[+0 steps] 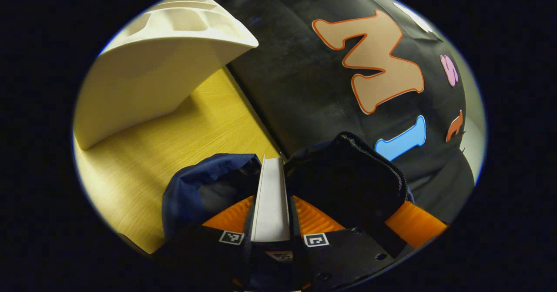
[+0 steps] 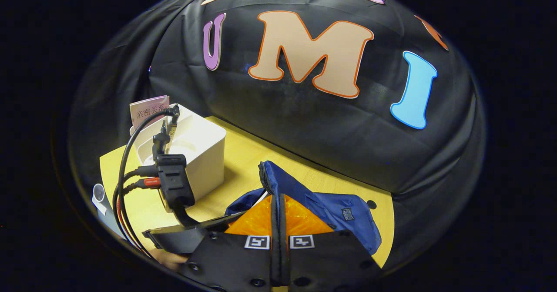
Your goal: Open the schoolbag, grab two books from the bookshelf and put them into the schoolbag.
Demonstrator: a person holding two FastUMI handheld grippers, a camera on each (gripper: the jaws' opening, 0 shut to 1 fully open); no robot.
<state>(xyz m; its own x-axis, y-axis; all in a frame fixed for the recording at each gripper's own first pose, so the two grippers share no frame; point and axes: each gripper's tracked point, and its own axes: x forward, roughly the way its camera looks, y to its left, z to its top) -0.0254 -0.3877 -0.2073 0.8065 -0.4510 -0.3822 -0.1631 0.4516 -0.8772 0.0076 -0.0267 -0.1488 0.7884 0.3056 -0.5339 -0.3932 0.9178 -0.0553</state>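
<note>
1. I'm holding a book [image 1: 270, 198] edge-on, long axis running away from the left gripper [image 1: 271, 209], over the open schoolbag [image 1: 204, 187].
2. Its fingers are clamping the book.
3. The right gripper [image 2: 278, 216] is pinching the schoolbag's rim; the bookshelf [image 2: 196, 152] is standing far left.
</note>
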